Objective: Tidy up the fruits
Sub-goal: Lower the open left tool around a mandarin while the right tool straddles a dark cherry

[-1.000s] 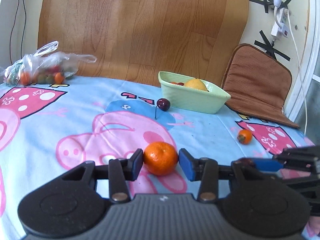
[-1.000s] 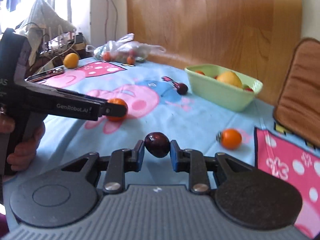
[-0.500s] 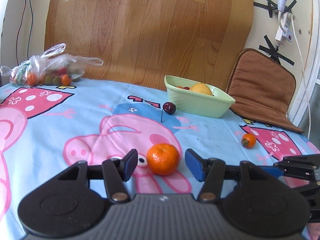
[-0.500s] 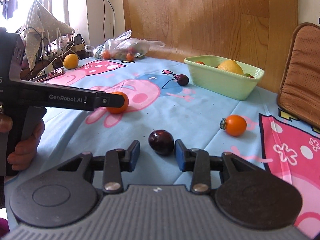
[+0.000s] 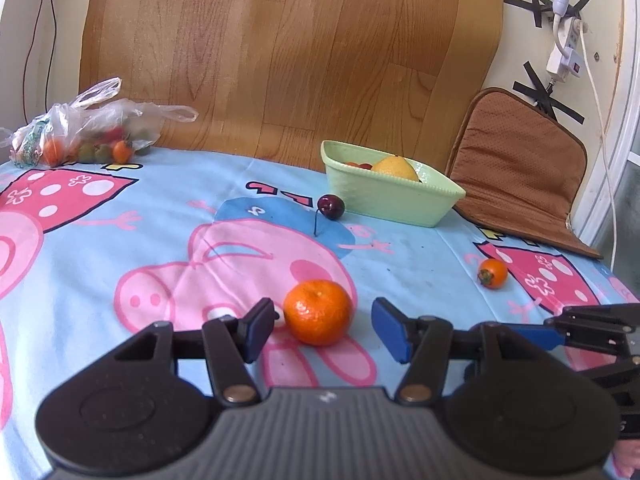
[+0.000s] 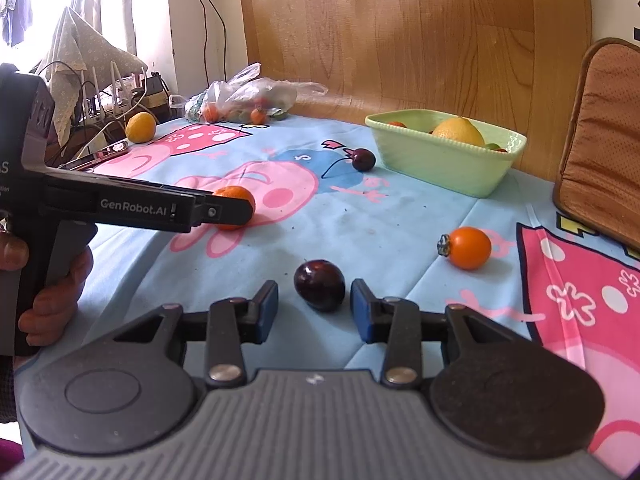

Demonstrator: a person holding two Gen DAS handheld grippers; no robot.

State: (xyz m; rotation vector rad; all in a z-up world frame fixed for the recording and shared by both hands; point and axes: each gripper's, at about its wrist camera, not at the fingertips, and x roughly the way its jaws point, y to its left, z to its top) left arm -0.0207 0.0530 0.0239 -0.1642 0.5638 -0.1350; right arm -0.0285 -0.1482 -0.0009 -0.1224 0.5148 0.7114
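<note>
On the cartoon-pig counter cloth [image 5: 120,240], two fruits sit between parted claws.
"GenRobot.AI" reads along the left claw [image 5: 322,330], which stands open around a dimpled orange mandarin [image 5: 319,312], pads clear. Right claw [image 6: 314,312] is opening around a glossy dark cherry [image 6: 319,285], untouched. Green bowl [image 6: 444,166] farther back holds a lemon [image 6: 458,131].

Two cherries [image 6: 319,285], one mandarin [image 5: 319,312], one bowl [image 5: 394,200].

Can't make out what's in the bag [image 5: 86,136], too blurry, and the bowl [image 6: 448,168] wall hides most of the fruit inside.
</note>
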